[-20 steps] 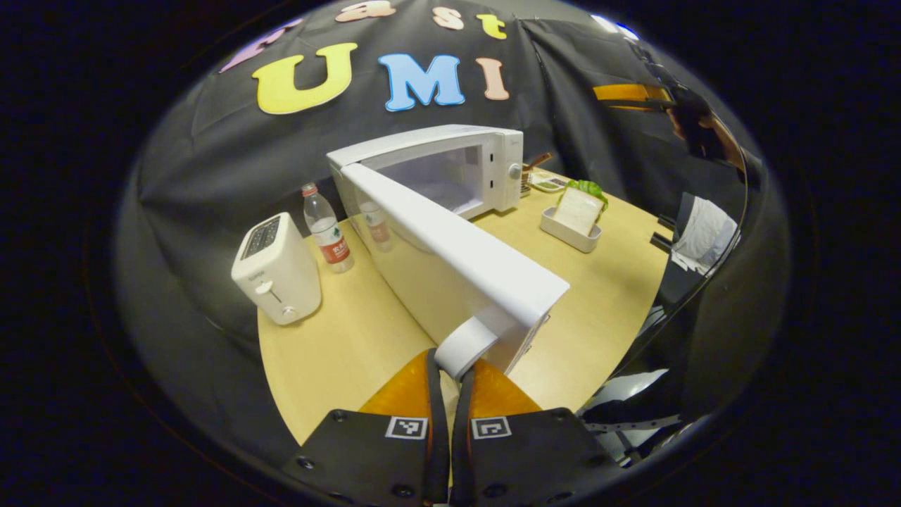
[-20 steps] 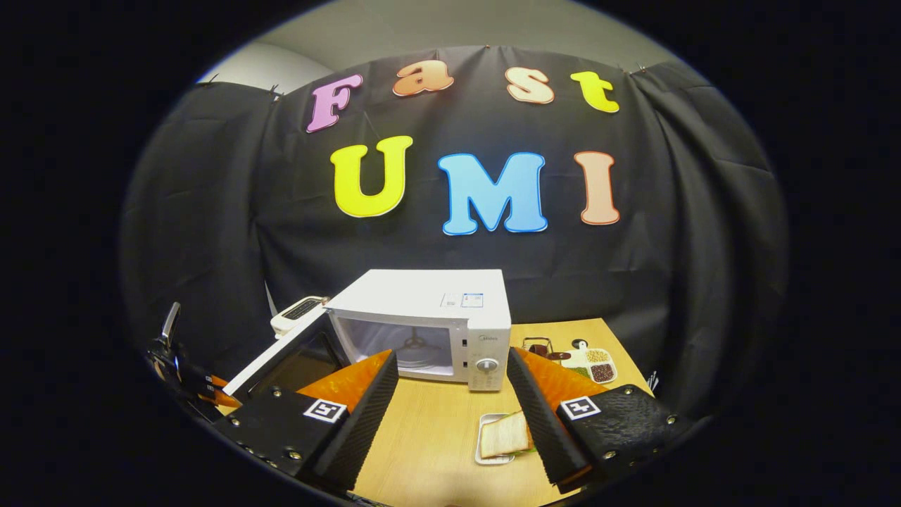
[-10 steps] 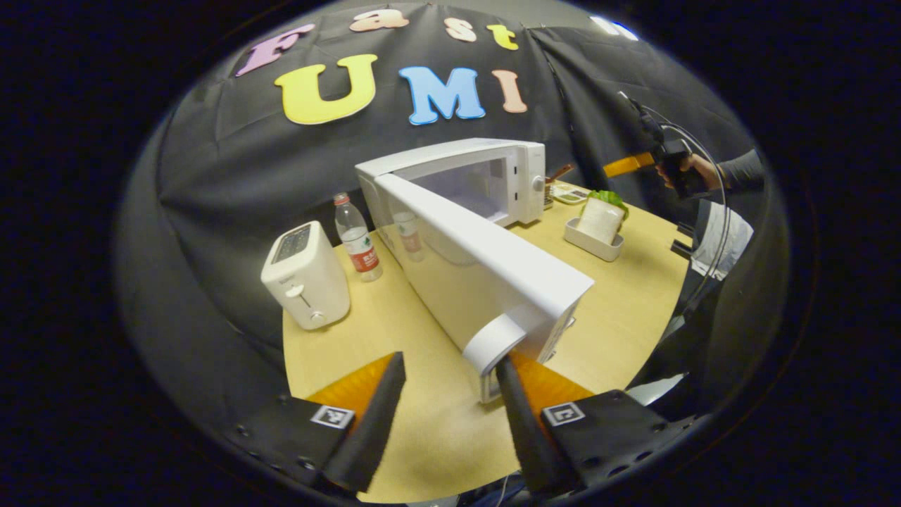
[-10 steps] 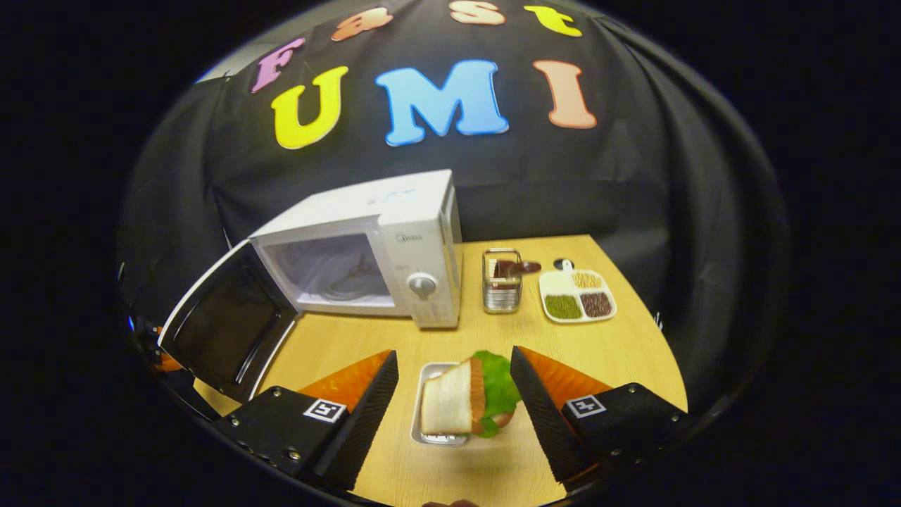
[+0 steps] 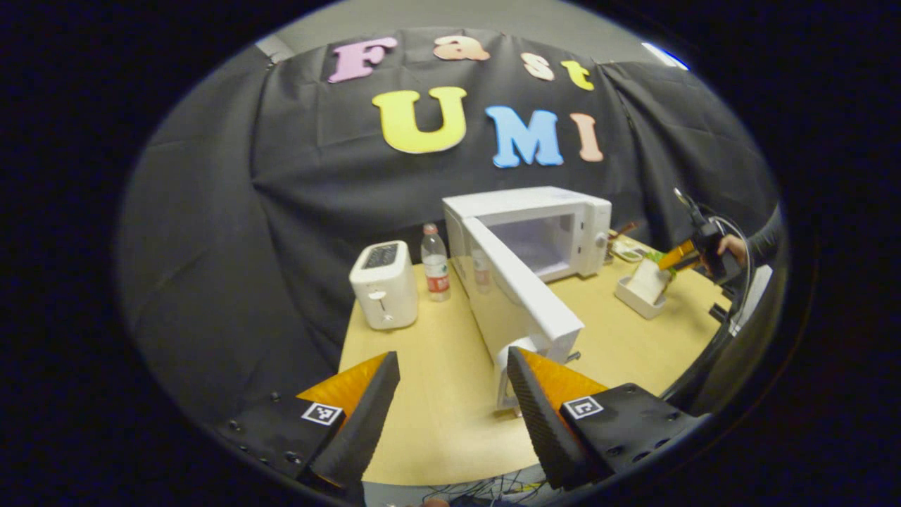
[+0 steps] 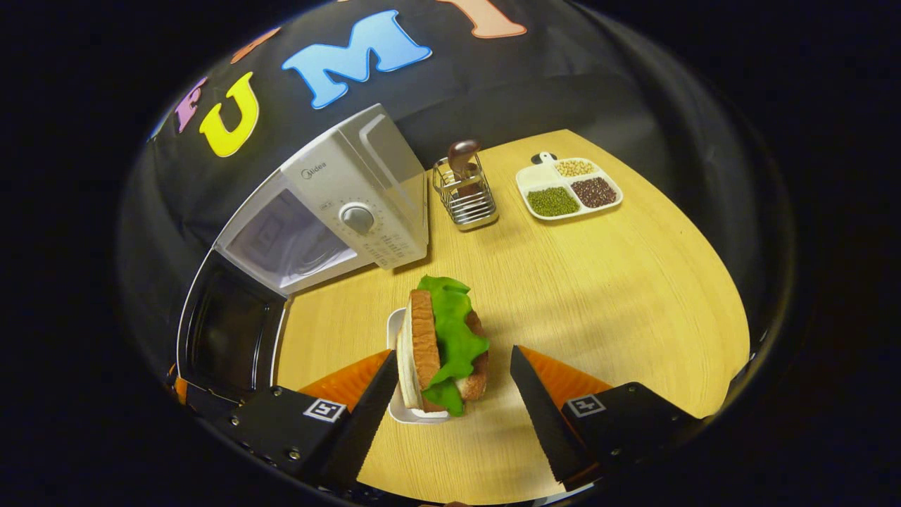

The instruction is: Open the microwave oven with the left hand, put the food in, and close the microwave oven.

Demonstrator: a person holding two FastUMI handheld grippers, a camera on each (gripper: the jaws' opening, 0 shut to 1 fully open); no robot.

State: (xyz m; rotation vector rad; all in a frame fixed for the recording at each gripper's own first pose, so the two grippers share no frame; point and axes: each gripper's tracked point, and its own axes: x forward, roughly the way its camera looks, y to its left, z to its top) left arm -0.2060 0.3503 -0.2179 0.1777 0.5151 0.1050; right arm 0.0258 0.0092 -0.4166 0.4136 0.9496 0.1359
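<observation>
Fingers of the right gripper (image 6: 450,405) are standing spread apart, pressing on nothing, with the sandwich (image 6: 443,345) sitting between them in its small white tray (image 6: 398,405) on the wooden table (image 6: 598,282). Ahead and to the left of that tool, the microwave oven (image 6: 331,211) is standing with its door (image 6: 229,327) swung wide, showing the bare cavity. Farther ahead, a wire caddy (image 6: 466,201) holding a brown utensil is sitting just beside the oven, and a divided dish (image 6: 569,188) with 3 kinds of beans is lying to its right. The left gripper (image 5: 450,415) is also hanging with its fingers parted, gripping nothing, the free edge of the open door just ahead of its right finger. Beyond it, a white toaster (image 5: 383,284) and a water bottle (image 5: 436,263) are standing to the left of the oven.
</observation>
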